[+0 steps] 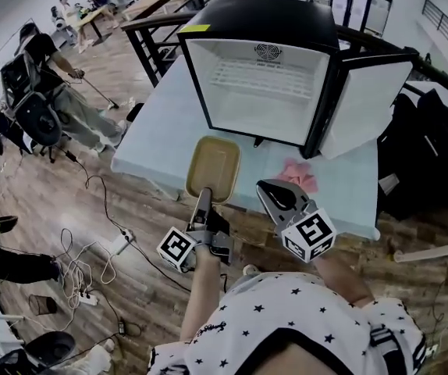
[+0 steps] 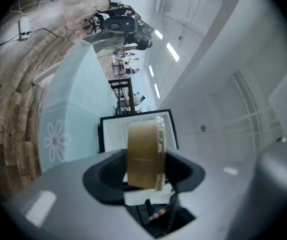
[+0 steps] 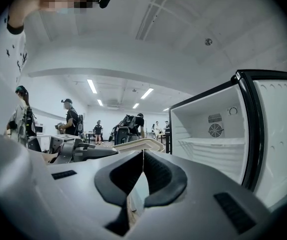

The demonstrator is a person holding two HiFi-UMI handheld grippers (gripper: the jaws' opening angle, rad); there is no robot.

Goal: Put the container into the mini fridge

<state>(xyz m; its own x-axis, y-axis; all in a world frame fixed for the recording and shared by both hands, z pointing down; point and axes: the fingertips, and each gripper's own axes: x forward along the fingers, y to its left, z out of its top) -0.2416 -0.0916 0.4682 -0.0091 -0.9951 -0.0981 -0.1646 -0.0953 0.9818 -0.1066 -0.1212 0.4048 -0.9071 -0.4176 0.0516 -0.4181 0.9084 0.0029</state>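
A tan rectangular container [image 1: 213, 165] with a clear lid hangs above the table's near edge, in front of the open mini fridge [image 1: 263, 84]. My left gripper [image 1: 206, 197] is shut on its near rim. In the left gripper view the container [image 2: 144, 154] stands edge-on between the jaws of the left gripper [image 2: 146, 173], with the fridge [image 2: 114, 131] behind it. My right gripper [image 1: 272, 191] hovers just to the right of the container. In the right gripper view the tips of the right gripper [image 3: 141, 153] meet with nothing between them. The container [image 3: 139, 144] shows at its left, the fridge [image 3: 218, 139] at its right.
The fridge door [image 1: 364, 104] stands swung open to the right. A pink cloth [image 1: 299, 174] lies on the light blue table [image 1: 158, 131] before the fridge. Cables and a power strip [image 1: 83, 287] lie on the wooden floor at the left. People [image 1: 48, 76] work in the background.
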